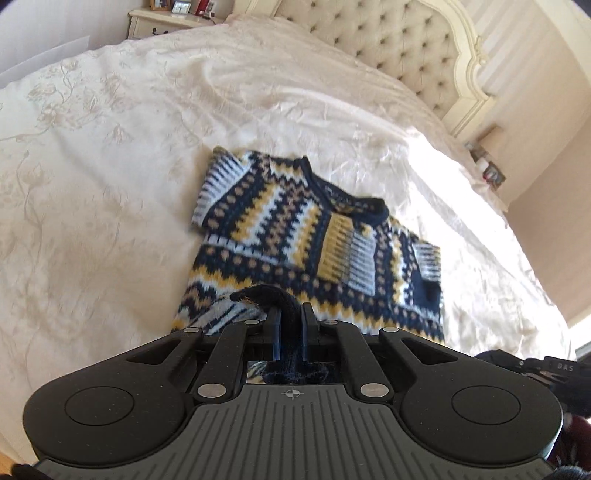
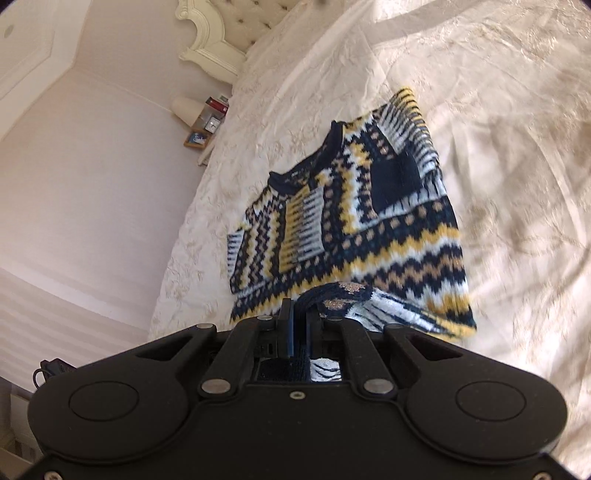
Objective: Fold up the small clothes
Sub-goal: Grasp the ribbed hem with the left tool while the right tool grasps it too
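1. My left hand-held gripper [image 1: 291, 314] is pinched tight on the dark bottom edge of the sweater [image 1: 295, 229].
2. My right hand-held gripper [image 2: 299, 312] is pinched tight on the same bottom edge, at another spot.
3. The sweater is small and knitted, with blue, yellow, white and tan zigzags and dots.
4. It lies on the bed [image 1: 110, 166], with its neck hole [image 1: 343, 192] pointing away from me.
5. Both sleeves are folded in across the front of the sweater.
6. The bottom edge is lifted up a little off the bed where I hold it. The rest lies flat.
7. The bed has a cream cover with a flower pattern.
8. A padded headboard [image 1: 399, 48] stands at the far end of the bed.
9. A small bedside table [image 1: 162, 22] stands next to the bed, with a little clock [image 1: 181, 6] on it.
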`<state>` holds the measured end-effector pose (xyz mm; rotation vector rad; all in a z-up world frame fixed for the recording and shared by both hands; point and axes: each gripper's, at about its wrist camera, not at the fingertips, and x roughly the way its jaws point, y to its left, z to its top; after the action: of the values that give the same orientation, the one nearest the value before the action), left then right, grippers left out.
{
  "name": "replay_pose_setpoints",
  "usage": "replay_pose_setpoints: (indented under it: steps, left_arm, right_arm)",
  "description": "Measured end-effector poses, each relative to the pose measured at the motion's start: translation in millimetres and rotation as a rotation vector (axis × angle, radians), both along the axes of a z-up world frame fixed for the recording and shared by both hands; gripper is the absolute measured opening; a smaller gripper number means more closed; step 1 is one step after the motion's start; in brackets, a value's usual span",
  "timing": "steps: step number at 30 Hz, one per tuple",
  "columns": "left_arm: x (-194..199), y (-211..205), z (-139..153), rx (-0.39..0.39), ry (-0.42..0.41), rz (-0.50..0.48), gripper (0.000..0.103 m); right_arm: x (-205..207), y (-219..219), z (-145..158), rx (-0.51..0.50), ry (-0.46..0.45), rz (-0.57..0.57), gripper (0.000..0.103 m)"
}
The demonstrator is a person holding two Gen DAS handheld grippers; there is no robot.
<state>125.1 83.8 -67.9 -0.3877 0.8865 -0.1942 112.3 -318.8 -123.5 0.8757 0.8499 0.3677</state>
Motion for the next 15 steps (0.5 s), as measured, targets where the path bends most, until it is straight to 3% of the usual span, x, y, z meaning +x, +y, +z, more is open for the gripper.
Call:
replay_pose_setpoints:
  steps: [8,15]
  left_arm:
    - [74,-11,13,0.033,-0.074,0.063,0.006]
    - [121,-20,6,0.071,-0.074,0.044,0.006]
  right_arm:
    - [84,-9,4,-0.019,-0.051,0.015,0.012]
    - [131,-8,-6,-0.036,-0.014,-0.018,0.012]
